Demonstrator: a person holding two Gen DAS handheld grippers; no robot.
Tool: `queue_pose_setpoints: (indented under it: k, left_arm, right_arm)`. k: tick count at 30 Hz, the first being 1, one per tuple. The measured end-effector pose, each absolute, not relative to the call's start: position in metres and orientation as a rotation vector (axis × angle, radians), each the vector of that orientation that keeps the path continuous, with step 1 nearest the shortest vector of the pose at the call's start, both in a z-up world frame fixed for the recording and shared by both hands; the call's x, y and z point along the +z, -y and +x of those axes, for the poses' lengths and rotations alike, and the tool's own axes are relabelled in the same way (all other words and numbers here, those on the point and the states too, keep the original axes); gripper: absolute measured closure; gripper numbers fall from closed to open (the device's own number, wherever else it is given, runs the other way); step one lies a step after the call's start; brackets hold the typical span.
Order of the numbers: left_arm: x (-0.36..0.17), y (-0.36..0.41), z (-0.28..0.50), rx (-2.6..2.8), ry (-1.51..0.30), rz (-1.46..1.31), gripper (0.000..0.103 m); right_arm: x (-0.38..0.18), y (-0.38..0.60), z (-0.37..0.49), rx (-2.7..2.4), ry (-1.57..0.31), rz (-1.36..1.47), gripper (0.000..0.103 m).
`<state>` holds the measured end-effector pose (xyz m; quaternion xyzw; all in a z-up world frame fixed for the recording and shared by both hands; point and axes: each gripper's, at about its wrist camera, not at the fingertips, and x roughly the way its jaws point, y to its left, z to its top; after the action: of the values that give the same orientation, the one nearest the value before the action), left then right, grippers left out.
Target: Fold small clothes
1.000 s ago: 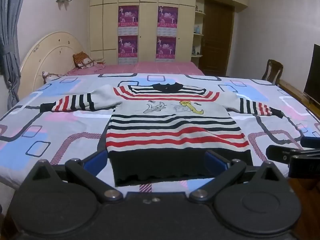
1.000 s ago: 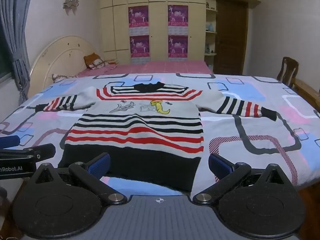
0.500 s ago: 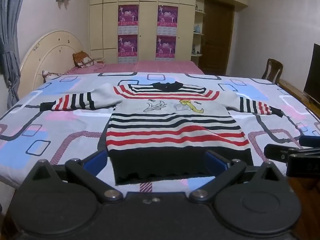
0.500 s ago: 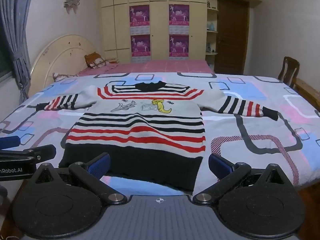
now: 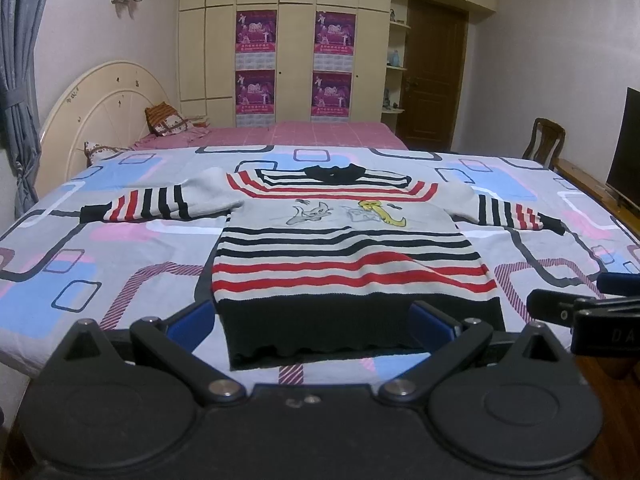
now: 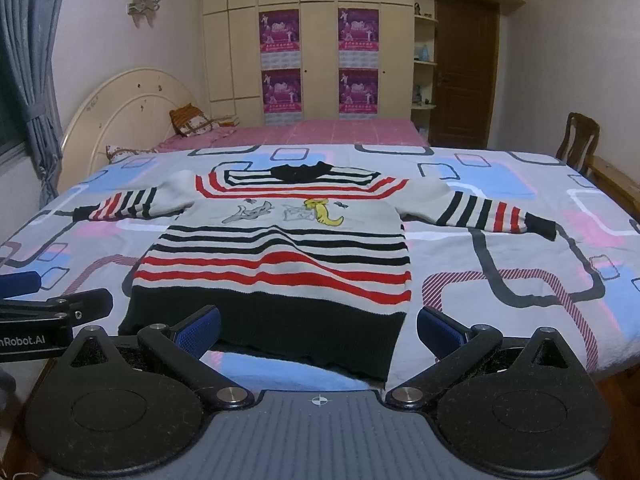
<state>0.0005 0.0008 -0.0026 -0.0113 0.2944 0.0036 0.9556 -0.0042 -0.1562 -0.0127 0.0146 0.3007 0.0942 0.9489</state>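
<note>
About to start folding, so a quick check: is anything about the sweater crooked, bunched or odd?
Nothing stands out. The sweater lies flat and face up on the bedspread, both sleeves spread out to the sides, hem toward the cameras. Both grippers are open and empty.

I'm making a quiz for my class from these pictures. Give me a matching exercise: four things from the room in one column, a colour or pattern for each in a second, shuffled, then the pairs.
Things:
1. sweater
2. door
3. curtain
4. headboard

Colours:
A. cream
B. grey-blue
C. red, black and grey stripes
D. dark brown

Pairs: 1-C, 2-D, 3-B, 4-A
</note>
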Motion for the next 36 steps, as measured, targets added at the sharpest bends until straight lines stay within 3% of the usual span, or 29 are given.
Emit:
queue_pose_setpoints:
  k: [36]
  left_arm:
    - [0.0001, -0.0024, -0.005, 0.011, -0.593, -0.025, 0.0]
  right_arm:
    - [-0.0054, 0.1517, -0.008, 0.194, -0.603, 0.023, 0.0]
